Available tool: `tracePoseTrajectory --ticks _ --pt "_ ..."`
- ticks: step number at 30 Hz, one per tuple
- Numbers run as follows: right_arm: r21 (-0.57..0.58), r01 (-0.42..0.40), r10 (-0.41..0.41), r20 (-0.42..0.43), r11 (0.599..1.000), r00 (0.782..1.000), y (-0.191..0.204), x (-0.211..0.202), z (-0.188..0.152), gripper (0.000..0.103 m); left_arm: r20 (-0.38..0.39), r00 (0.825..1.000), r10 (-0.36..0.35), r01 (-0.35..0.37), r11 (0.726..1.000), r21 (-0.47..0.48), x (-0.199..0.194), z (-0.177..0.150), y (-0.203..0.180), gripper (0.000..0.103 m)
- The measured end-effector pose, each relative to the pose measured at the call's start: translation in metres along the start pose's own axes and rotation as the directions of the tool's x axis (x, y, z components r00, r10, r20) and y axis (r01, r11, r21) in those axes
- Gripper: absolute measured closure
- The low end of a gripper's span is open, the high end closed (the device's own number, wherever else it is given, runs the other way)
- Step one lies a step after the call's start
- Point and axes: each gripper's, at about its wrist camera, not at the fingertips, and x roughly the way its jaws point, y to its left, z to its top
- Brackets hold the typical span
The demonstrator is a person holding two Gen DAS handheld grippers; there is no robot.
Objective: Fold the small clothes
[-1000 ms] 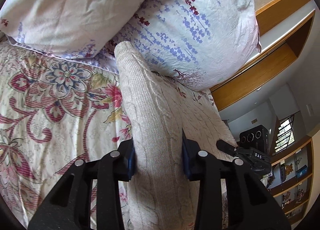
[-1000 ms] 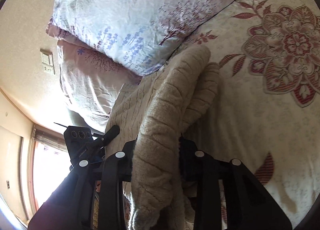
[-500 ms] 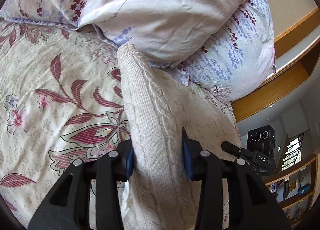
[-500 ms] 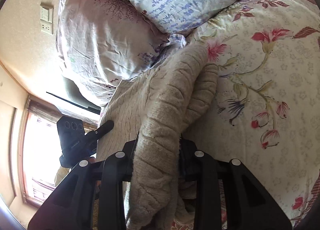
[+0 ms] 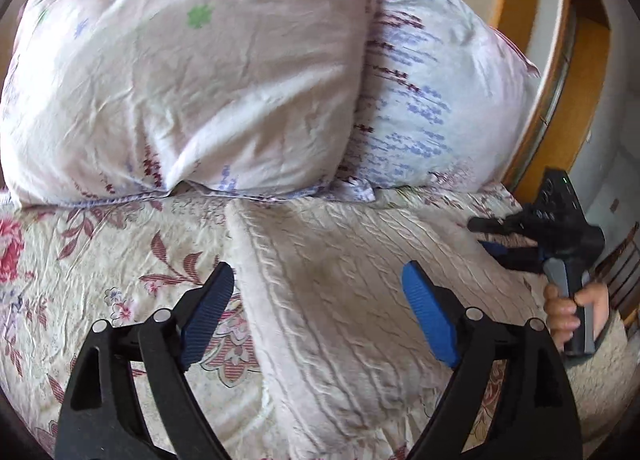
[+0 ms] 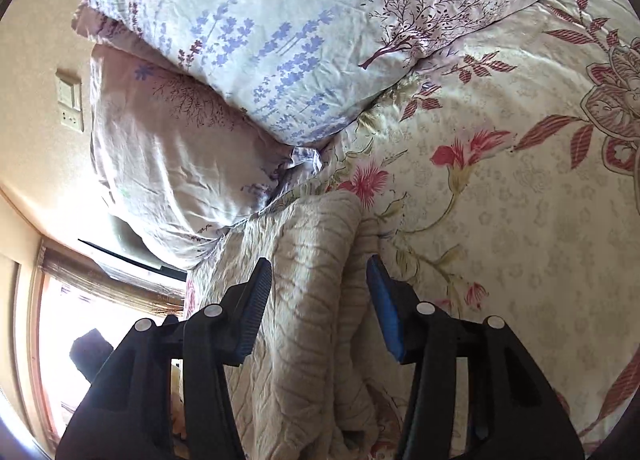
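Note:
A cream cable-knit sweater (image 5: 344, 300) lies folded flat on the floral bedspread (image 5: 100, 260), its far edge near the pillows. My left gripper (image 5: 318, 296) is open, its blue pads apart over the sweater's left part, holding nothing. The right gripper shows in the left wrist view (image 5: 520, 240) at the sweater's right edge, held by a hand. In the right wrist view my right gripper (image 6: 318, 284) is open, its jaws on either side of the sweater's thick folded edge (image 6: 316, 260), not gripping it.
Two floral pillows (image 5: 180, 72) (image 5: 432, 100) are stacked at the head of the bed, just beyond the sweater. A wooden bed frame (image 5: 580, 80) is at the right. A wall switch (image 6: 70, 100) and a bright window (image 6: 60, 320) are on the left in the right wrist view.
Both grippers have opened and let go of the sweater. The sweater, held up before, now lies flat on the bedspread.

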Motion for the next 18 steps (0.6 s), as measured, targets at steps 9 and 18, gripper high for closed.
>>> tracePoseTrajectory --ticks 9,18 --pt "-0.031 0.038 -0.038 -0.001 0.999 0.999 0.005 0.022 0.010 0.093 -0.104 0.995 0.006 0.008 0.992 0.127 0.038 -0.014 -0.041 0.016" --pt "-0.084 0.089 -0.087 0.037 0.992 0.996 0.006 0.019 0.013 0.093 -0.111 0.994 0.009 0.008 0.989 0.150 0.043 -0.022 -0.039 0.014"
